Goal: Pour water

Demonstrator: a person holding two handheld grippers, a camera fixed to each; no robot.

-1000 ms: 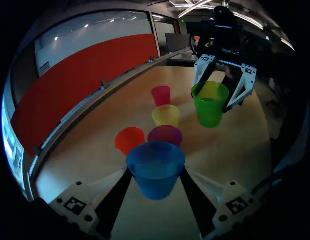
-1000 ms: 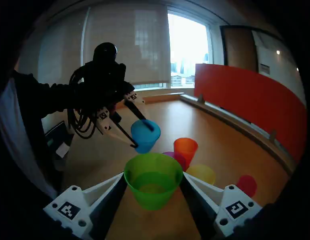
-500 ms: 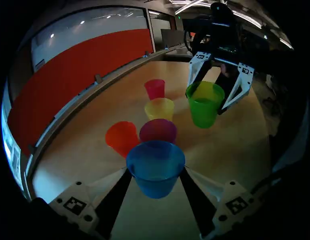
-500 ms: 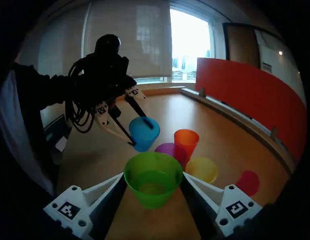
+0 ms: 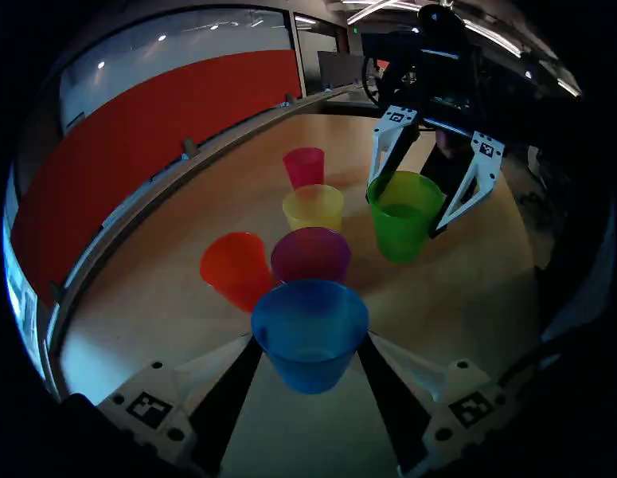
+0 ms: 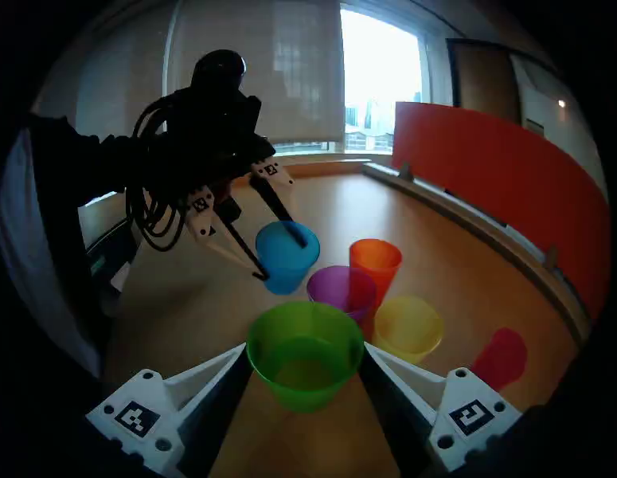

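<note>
My left gripper (image 5: 310,350) is shut on a blue cup (image 5: 310,333), held upright above the wooden table (image 5: 467,279). My right gripper (image 6: 305,374) is shut on a green cup (image 6: 305,362) with some liquid in its bottom. In the left gripper view the green cup (image 5: 404,213) hangs between the right gripper's white fingers (image 5: 385,151) beyond the standing cups. In the right gripper view the blue cup (image 6: 286,255) sits in the left gripper (image 6: 264,239), held by a person in dark sleeves.
Several empty cups stand on the table between the grippers: purple (image 5: 310,253), orange (image 5: 235,268), yellow (image 5: 314,207) and pink (image 5: 304,166). A red partition wall (image 5: 133,135) runs along one table edge. A bright window (image 6: 376,80) lies behind the person.
Both grippers have drawn closer to the group of standing cups and to each other. The cups in them stay upright and held.
</note>
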